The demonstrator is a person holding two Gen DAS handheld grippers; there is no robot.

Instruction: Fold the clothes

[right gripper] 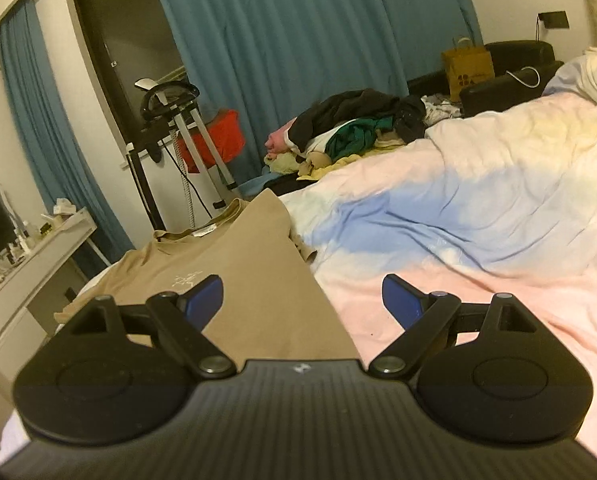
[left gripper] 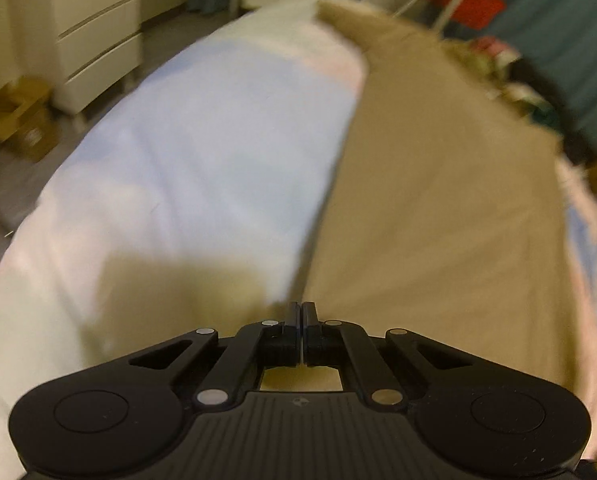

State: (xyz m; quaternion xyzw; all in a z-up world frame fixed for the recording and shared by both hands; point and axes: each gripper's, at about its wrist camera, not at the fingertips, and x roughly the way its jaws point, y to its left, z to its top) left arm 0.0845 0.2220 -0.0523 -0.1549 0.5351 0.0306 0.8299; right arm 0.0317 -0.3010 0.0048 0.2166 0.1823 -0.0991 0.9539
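Your left tool pressed together, any pinched cloth unclear in blur | your right tool spread over shirt | shirt hem cut off

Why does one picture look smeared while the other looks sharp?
Left wrist view: the bedspread and tan shirt are streaked with motion blur, while the shut left tool stays crisp. Right wrist view: sharp throughout, with the open right tool over the shirt; straight lines bow from fisheye distortion.

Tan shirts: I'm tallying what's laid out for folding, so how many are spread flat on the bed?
1. The tan shirt lies flat at the bed's left edge on the pastel duvet. The clothes pile behind may hide more.
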